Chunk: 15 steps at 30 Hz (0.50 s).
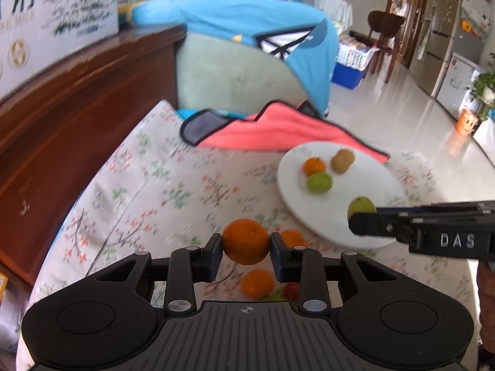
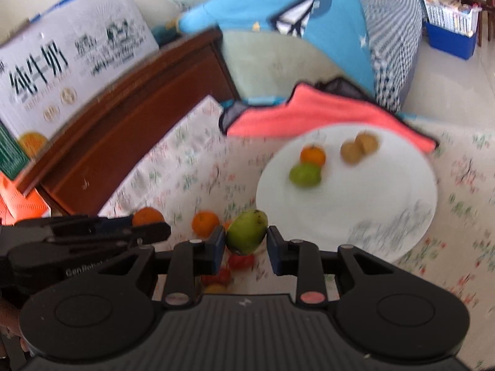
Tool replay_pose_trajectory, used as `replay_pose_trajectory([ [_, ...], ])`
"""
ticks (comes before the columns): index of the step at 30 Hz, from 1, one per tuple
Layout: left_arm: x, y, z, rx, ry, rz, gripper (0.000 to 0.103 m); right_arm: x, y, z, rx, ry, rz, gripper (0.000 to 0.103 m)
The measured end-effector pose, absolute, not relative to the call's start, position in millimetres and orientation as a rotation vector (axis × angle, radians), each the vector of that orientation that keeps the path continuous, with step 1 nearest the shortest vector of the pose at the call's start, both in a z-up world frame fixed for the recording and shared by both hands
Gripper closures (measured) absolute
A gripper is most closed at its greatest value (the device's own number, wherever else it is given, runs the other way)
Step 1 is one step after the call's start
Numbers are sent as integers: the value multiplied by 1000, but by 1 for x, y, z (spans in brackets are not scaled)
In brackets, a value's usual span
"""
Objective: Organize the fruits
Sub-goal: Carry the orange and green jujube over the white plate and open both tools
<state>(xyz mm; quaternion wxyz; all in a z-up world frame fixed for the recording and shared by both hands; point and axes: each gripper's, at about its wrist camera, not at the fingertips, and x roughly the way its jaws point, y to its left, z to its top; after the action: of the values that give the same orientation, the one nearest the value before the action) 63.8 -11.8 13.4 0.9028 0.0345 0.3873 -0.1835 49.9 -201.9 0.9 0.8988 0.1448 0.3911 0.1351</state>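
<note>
Left wrist view: left gripper (image 1: 246, 244) jaws clamped on round orange mandarin (image 1: 246, 241), lifted off flowered table (image 1: 161, 185) for carrying. Right gripper (image 2: 246, 241) jaws grasping green oval mango (image 2: 246, 231), near-left of round white plate (image 2: 386, 210), probably bound there beside fruit already sorted.

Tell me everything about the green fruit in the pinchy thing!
The green fruit is egg-shaped, smooth and shiny, mostly green with a yellowish patch and a few dark specks near its top end. It sits tilted between the two black fingers of the right gripper, which squeeze it on both sides. It hangs above the flowery tablecloth, with small red fruits below and the white plate to its right.
</note>
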Motion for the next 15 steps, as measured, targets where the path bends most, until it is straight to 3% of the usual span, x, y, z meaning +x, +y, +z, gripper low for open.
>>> replay_pose_trajectory([
  [15, 82, -66, 25, 94, 774, -502, 73, 64, -273, 22, 359, 734, 126, 73],
])
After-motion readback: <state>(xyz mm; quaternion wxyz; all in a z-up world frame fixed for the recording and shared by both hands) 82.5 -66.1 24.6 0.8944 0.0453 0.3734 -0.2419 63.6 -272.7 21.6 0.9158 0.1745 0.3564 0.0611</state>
